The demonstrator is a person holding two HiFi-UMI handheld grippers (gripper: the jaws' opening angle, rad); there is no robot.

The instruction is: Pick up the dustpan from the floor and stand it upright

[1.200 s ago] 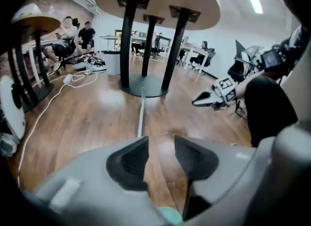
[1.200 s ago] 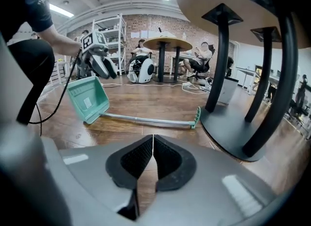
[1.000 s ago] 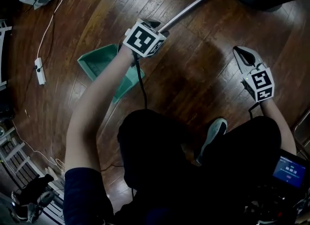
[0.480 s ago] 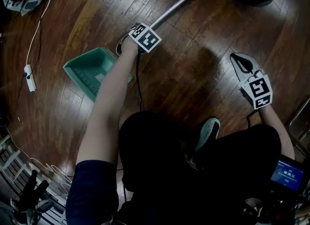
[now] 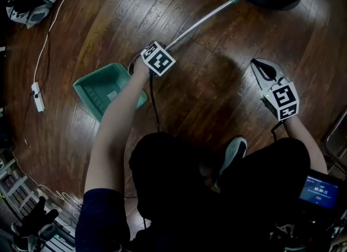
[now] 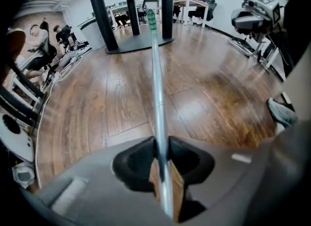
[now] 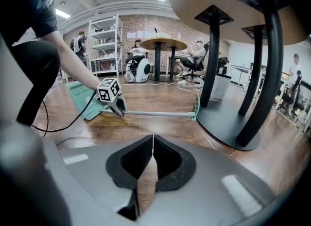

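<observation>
A green dustpan (image 5: 105,89) lies flat on the wooden floor, and its long metal handle (image 5: 203,20) runs up and to the right to a green end grip. My left gripper (image 5: 140,64) points steeply down at the handle's lower end, close to the pan. Its jaws have just been closing, and in the left gripper view the handle (image 6: 156,84) runs between the pads (image 6: 146,159), which press on it. My right gripper (image 5: 260,65) hovers shut and empty over the floor to the right. From there I see the pan (image 7: 80,96) and the left gripper (image 7: 116,107) on the handle (image 7: 160,113).
A white power strip (image 5: 37,95) with its cable lies on the floor at the left. A black round table base (image 7: 233,118) stands by the handle's far end. The person's shoe (image 5: 234,150) is below the grippers. People sit at desks far back.
The left gripper has come down onto the dustpan handle near the pan and its jaws have closed round it. The right gripper has stayed put.
</observation>
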